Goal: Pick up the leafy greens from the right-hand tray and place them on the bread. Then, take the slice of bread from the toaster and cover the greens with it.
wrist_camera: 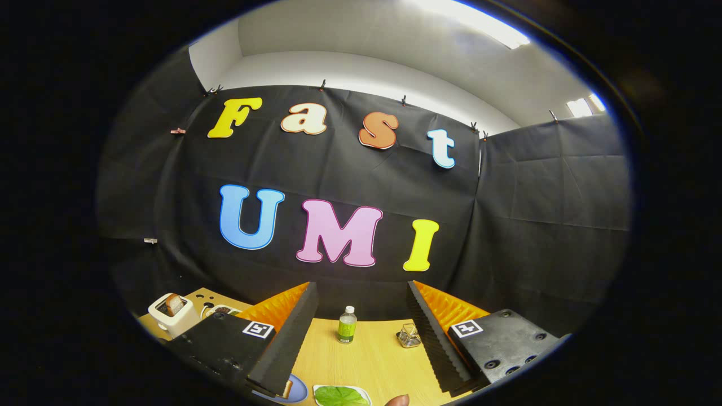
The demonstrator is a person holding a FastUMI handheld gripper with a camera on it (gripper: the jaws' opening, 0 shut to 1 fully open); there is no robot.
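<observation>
My gripper (361, 344) is held high above the wooden table (372, 355), fingers wide apart, open, with nothing between them. Below and between the fingers lies a green leaf (340, 396) on a white tray (364, 390). Just left of it, partly hidden by the left finger (285, 344), a blue plate (299, 390) carries a slice of bread (287, 388). Far off to the left stands a white toaster (172, 316) with a brown bread slice (175, 304) sticking up from its slot.
A small bottle with a green label (347, 325) and a little wire holder (409, 336) stand at the table's far side between the fingers. A small dish (220, 310) sits beside the toaster. A fingertip (397, 401) shows near the tray.
</observation>
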